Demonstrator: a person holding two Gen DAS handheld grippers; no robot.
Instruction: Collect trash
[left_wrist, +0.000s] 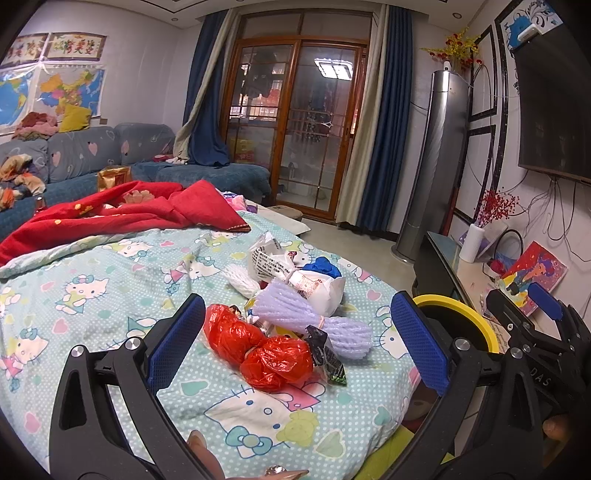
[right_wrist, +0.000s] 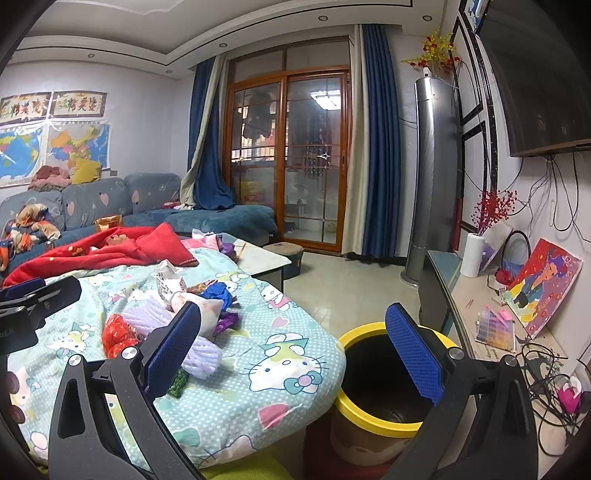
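Observation:
A heap of trash lies on the Hello Kitty quilt: a red plastic bag, a purple foam net, a white foam net, a white printed wrapper, a blue bag and a dark wrapper. My left gripper is open and empty, its fingers either side of the red bag, above it. My right gripper is open and empty, between the quilt's edge and the yellow-rimmed bin. The heap shows at left in the right wrist view. The bin rim shows in the left wrist view.
A red blanket lies at the back of the quilt. A blue sofa stands behind. A TV stand with a white vase, a painting and cables stands right of the bin. A tower air conditioner stands by the curtain.

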